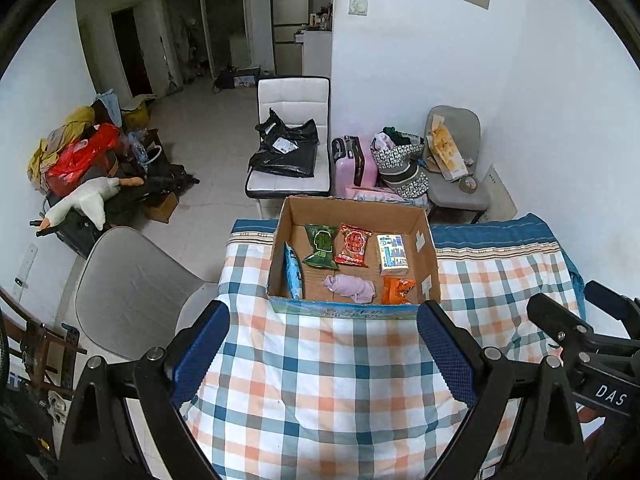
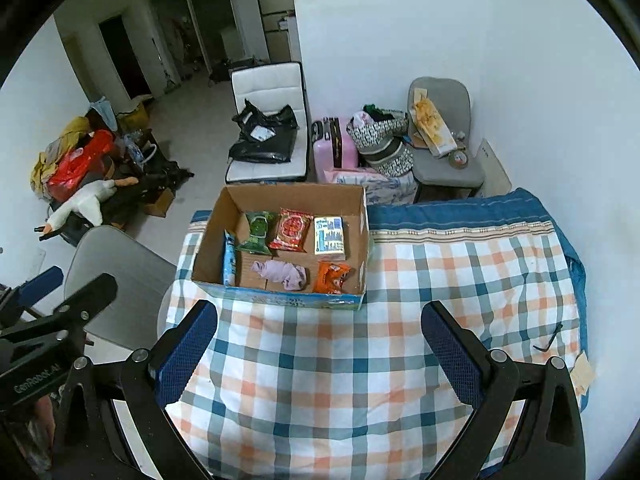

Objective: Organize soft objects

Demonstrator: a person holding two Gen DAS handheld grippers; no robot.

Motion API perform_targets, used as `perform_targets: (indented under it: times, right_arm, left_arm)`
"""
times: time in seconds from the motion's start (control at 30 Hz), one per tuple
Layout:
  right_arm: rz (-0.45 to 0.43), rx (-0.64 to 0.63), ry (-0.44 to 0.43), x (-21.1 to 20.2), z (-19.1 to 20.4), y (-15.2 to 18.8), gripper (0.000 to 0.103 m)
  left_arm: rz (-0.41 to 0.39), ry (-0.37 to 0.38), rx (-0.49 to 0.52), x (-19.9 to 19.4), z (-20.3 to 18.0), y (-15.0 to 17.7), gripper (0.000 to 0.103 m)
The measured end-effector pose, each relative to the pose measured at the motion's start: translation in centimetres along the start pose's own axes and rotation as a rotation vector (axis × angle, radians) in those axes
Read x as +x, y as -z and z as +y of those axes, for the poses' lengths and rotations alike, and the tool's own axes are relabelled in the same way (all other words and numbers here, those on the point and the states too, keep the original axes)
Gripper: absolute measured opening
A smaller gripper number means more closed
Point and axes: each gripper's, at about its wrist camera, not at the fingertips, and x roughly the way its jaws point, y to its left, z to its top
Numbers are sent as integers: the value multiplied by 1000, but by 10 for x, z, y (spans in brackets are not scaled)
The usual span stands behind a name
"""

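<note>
A cardboard box [image 1: 430, 240] [image 2: 212, 220] stands at the far edge of the checked tablecloth. Inside lie a green packet [image 1: 320, 246] [image 2: 256, 232], a red packet [image 1: 354, 245] [image 2: 291, 229], a white tissue pack [image 1: 393, 254] [image 2: 329, 236], a blue packet [image 1: 293, 272] [image 2: 229, 258] against the left wall, a lilac cloth [image 1: 350, 287] [image 2: 282, 274] and an orange packet [image 1: 396, 290] [image 2: 332, 277]. My left gripper [image 1: 324, 344] is open and empty, in front of the box. My right gripper [image 2: 320, 344] is open and empty, to the right of the left one.
The checked tablecloth [image 1: 320, 392] [image 2: 460, 280] covers the table. A grey chair [image 1: 132, 292] [image 2: 116, 272] stands at the table's left. A white chair with a black bag [image 1: 288, 140], a pink suitcase [image 1: 354, 168] and a second grey chair [image 1: 456, 160] stand behind.
</note>
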Motion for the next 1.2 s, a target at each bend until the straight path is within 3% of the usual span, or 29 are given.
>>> perform_targets:
  times: [0.3,1.2]
  right_arm:
    - [-28,3,20,-20,-5,-1,103]
    - [-76,-8,52,-43,-1,-12,103]
  left_arm:
    - [-35,-1,5,-17,-2,-3,96]
    - [-42,-9,-1,-24,3,-2,96]
